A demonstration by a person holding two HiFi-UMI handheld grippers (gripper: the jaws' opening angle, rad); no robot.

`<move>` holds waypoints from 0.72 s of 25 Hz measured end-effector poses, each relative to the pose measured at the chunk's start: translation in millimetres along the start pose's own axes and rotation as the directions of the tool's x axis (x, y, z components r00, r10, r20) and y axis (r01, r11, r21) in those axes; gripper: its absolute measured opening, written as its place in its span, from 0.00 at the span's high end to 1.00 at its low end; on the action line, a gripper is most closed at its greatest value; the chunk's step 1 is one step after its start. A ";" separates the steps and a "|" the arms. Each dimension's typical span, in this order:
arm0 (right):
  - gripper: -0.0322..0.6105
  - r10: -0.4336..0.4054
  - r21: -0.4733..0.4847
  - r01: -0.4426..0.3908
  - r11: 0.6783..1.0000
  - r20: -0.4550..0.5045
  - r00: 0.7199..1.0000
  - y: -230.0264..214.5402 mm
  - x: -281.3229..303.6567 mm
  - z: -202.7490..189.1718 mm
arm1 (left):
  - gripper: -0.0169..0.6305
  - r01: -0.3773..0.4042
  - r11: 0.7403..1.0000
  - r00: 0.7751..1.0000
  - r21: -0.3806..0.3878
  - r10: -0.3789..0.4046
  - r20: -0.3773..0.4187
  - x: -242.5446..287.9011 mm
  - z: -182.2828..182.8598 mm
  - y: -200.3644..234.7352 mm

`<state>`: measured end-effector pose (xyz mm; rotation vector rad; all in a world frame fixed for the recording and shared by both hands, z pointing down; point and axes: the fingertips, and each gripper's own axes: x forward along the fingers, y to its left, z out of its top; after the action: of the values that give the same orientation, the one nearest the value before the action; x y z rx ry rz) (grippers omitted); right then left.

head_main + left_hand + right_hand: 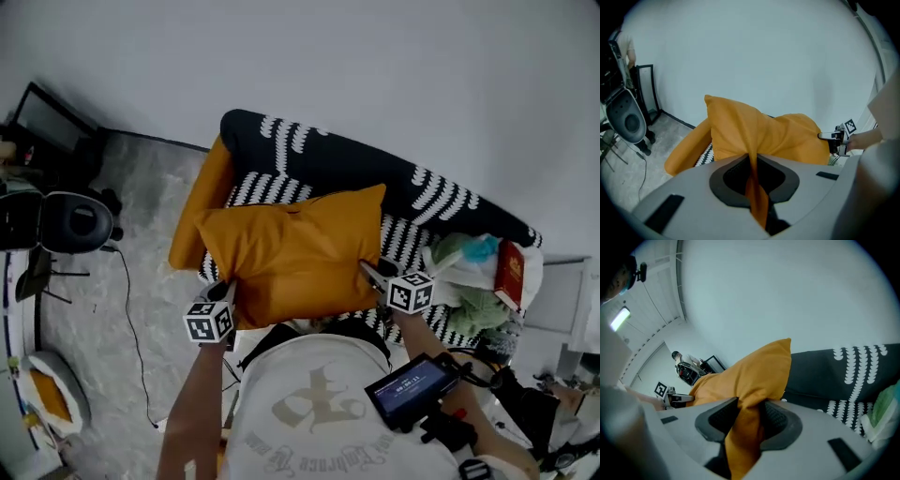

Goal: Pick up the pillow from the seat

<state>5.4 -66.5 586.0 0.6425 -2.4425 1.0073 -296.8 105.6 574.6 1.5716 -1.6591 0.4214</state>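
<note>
1. The seat (319, 159) — black with a white pattern — lies below, with an orange cushion (199, 214) at its left end.
2. The pillow (300, 248) hangs above it, held between both tools. The pickup looks largely done — only lifting it clear remains.
3. The left tool (752, 180) pinches a thin fold of the pillow, and the right tool (746, 423) clamps a thicker bunch.

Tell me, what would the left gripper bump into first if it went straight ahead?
The orange pillow. The left gripper pinches its fabric, and the pillow's bulk sits right ahead.
</note>
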 end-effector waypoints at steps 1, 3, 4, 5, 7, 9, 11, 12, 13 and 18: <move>0.70 0.012 -0.015 -0.012 1.000 -0.003 1.000 7.9 5.4 4.4 | 0.91 -0.010 1.000 1.000 -0.010 0.010 0.017 -7.8 0.5 6.0; 0.70 0.039 -0.050 -0.039 0.998 -0.012 0.999 22.8 15.7 14.5 | 0.92 -0.032 0.999 0.998 -0.033 0.033 0.048 -23.2 0.8 16.6; 0.70 0.050 -0.066 -0.051 0.997 -0.017 0.999 30.0 20.0 19.4 | 0.92 -0.041 0.998 0.997 -0.043 0.043 0.060 -30.5 1.2 21.1; 0.70 0.059 -0.081 -0.060 0.995 -0.019 0.998 37.4 23.7 24.0 | 0.92 -0.048 0.998 0.996 -0.050 0.051 0.072 -37.9 2.1 25.4; 0.70 0.077 -0.111 -0.078 0.991 -0.019 0.997 52.9 31.4 34.6 | 0.92 -0.057 0.997 0.993 -0.060 0.063 0.103 -53.1 6.1 34.0; 0.70 0.098 -0.147 -0.098 0.984 -0.012 0.995 68.3 39.1 49.0 | 0.92 -0.067 0.995 0.987 -0.070 0.077 0.143 -67.6 13.2 41.7; 0.70 0.122 -0.184 -0.119 0.976 0.003 0.993 83.5 43.8 65.2 | 0.92 -0.082 0.994 0.978 -0.076 0.095 0.186 -81.3 23.0 48.0; 0.70 0.135 -0.202 -0.130 0.971 0.014 0.991 91.1 44.5 73.7 | 0.93 -0.089 0.993 0.972 -0.077 0.104 0.209 -87.9 28.8 50.2; 0.70 0.150 -0.220 -0.140 0.965 0.026 0.988 98.6 44.2 82.4 | 0.93 -0.096 0.992 0.966 -0.077 0.111 0.232 -94.6 34.9 51.7; 0.70 0.195 -0.290 -0.161 0.943 0.093 0.976 131.2 35.7 120.8 | 0.93 -0.120 0.991 0.935 -0.064 0.134 0.327 -125.6 67.6 54.9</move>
<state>-120.7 -81.3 455.8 0.4011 -2.7216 0.6787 -380.8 152.6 455.9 1.5721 -2.0195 0.1907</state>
